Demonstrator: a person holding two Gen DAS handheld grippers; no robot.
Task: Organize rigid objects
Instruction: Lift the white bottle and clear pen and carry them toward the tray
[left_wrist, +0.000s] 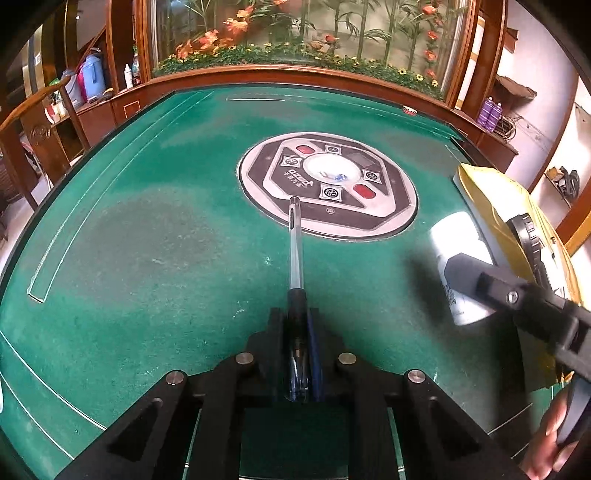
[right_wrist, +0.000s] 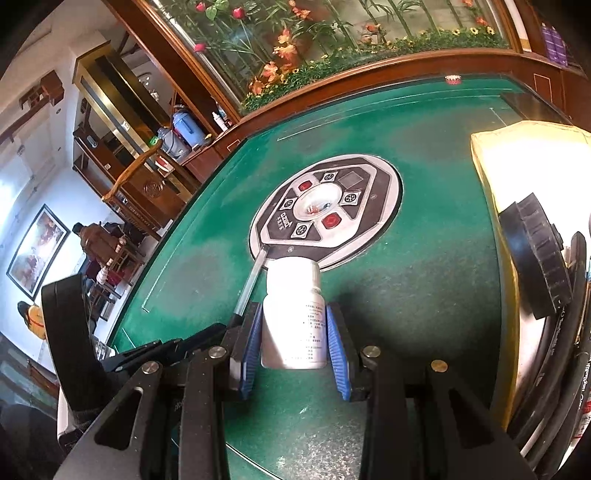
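Left tool (left_wrist: 300, 332): jaws clamped on pen (left_wrist: 295, 258), pen pointing forward over green worktop (left_wrist: 147, 240), cap end over round centre panel (left_wrist: 328, 184). White bottle (left_wrist: 456, 258) at right beside yellow box (left_wrist: 491, 199).

Right wrist view: right tool (right_wrist: 295, 332), blue pads (right_wrist: 251, 350) clamped on white bottle (right_wrist: 293, 314), held above worktop (right_wrist: 424, 280). Pen (right_wrist: 251, 280) just left of bottle.

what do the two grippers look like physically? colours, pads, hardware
Both match: black angular linkage arms with triangular cut-outs and round silver pivot pins. The left gripper and right gripper have black fingers lined with blue ribbed pads. No cables or markings are visible. A bare hand shows at the frame's edge.
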